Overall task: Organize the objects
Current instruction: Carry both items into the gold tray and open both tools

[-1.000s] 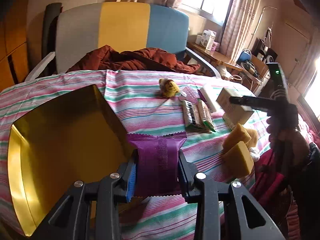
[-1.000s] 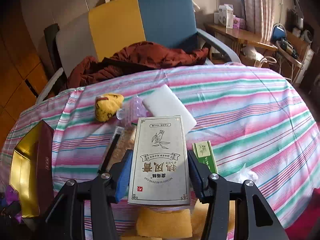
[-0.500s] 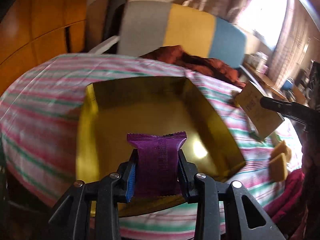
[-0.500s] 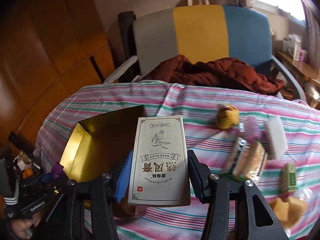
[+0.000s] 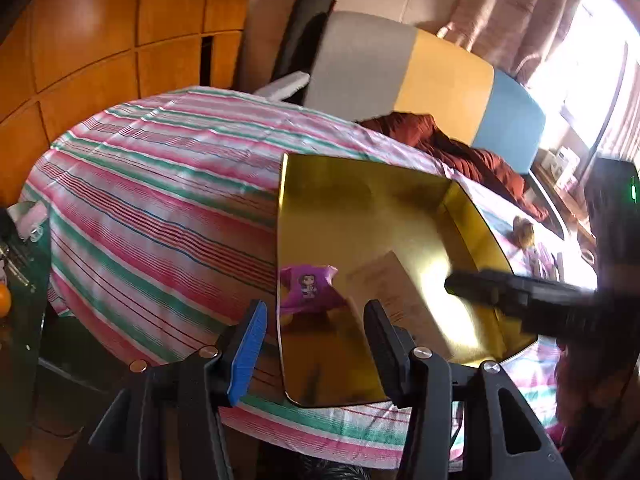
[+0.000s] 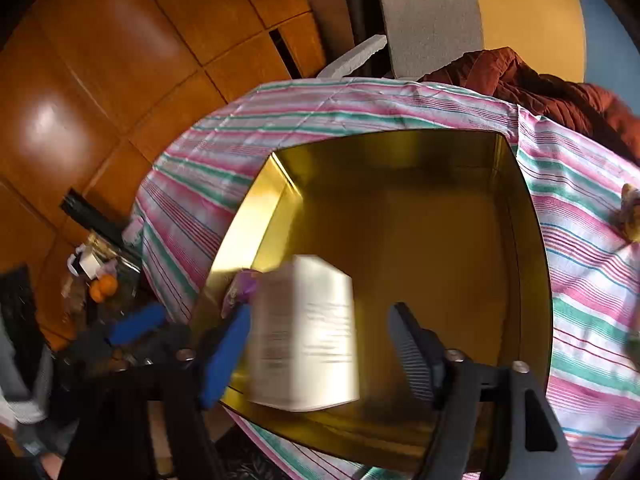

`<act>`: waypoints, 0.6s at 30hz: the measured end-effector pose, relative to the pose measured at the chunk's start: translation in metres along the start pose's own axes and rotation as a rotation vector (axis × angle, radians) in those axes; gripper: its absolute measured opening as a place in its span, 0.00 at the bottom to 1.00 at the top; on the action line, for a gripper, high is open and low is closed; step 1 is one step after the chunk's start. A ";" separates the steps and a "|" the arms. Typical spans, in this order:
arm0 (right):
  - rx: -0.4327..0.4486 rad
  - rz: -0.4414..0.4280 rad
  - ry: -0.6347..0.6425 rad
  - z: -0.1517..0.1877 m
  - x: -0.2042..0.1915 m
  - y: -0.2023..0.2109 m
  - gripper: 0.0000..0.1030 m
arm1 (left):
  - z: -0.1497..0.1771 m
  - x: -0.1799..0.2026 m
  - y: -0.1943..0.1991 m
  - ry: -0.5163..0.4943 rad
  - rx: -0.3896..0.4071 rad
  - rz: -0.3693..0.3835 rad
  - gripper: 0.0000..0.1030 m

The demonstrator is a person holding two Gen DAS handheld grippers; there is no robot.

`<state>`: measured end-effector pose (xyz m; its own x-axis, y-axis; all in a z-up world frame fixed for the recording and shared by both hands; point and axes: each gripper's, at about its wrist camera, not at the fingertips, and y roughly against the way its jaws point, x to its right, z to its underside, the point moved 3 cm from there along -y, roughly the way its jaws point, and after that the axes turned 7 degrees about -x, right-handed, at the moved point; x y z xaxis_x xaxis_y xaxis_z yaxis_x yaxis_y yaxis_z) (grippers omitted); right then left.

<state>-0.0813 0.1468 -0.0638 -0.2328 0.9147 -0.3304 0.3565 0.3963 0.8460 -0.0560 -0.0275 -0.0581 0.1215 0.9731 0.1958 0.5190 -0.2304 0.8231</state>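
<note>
Over the gold tray (image 6: pixel 520 216), our left gripper (image 5: pixel 316 326) and right gripper (image 6: pixel 320 344) are both opening, pads clear of the purple packet (image 5: pixel 308 288) and white box (image 6: pixel 308 332), which sit at the tray's near-left corner, directly below the jaws.

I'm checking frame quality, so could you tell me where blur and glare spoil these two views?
Left wrist: window blown out top right, bright glare on the gold tray, right gripper smeared. Right wrist: white box motion-blurred, print unreadable; left gripper smeared; tray edges sharp.

left gripper (image 5: pixel 312 340): black frame, 1 blue pad, silver screws | right gripper (image 6: pixel 320 344): same
</note>
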 end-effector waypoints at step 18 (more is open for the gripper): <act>0.290 0.396 0.144 0.035 -0.015 0.052 1.00 | -0.007 0.015 0.039 0.025 0.157 -0.188 0.49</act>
<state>-0.0281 0.1566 -0.0298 -0.1442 0.9870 0.0703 0.6744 0.0460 0.7370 -0.0397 -0.0218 -0.0195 -0.0097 0.9981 0.0615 0.6555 -0.0401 0.7541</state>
